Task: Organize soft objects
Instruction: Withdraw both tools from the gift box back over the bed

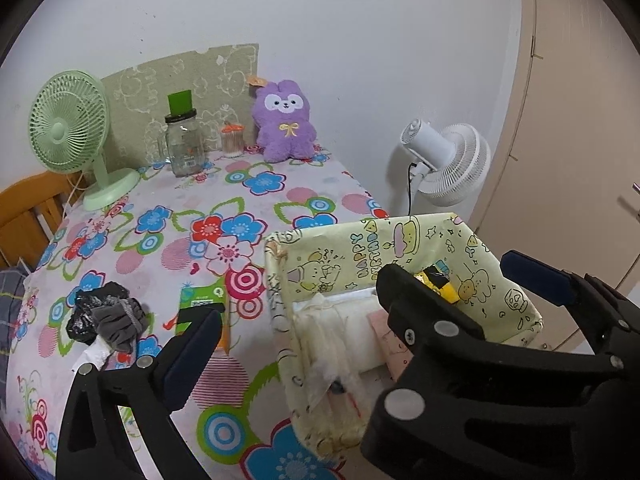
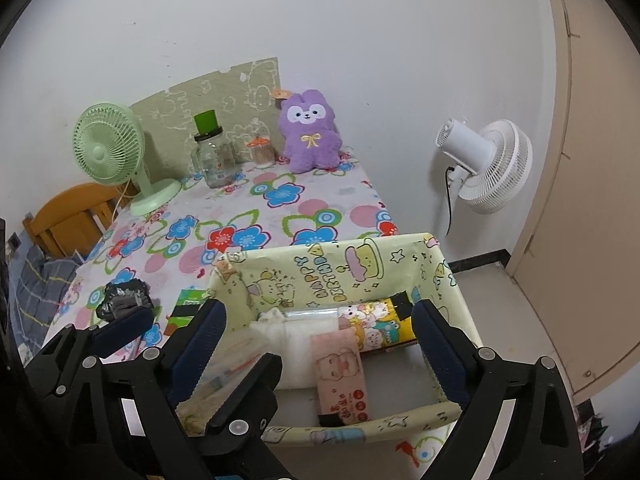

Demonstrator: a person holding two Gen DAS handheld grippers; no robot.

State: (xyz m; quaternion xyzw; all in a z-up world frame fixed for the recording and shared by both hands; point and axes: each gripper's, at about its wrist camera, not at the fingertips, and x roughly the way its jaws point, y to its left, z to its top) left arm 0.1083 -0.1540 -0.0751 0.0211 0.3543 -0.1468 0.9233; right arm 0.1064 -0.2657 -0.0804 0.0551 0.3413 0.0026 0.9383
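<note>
Right wrist view: my right gripper [image 2: 320,332] spreads its fingers, empty, over the yellow fabric basket [image 2: 400,256] reading "HAPPY BIRTHDAY"; a pink tissue pack [image 2: 340,372] lies inside. My left gripper [image 1: 296,296] gapes too. Beyond, a dark cloth bundle [image 1: 106,316], then a purple plush [image 1: 285,122].

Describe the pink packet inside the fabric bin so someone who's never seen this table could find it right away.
Start at the pale yellow fabric bin printed with cartoon animals, standing at the near edge of the flowered table. Inside it, beside a white folded bundle, lies the pink packet. It alone is pink, with a cartoon baby face and a red strip at its near end.
</note>
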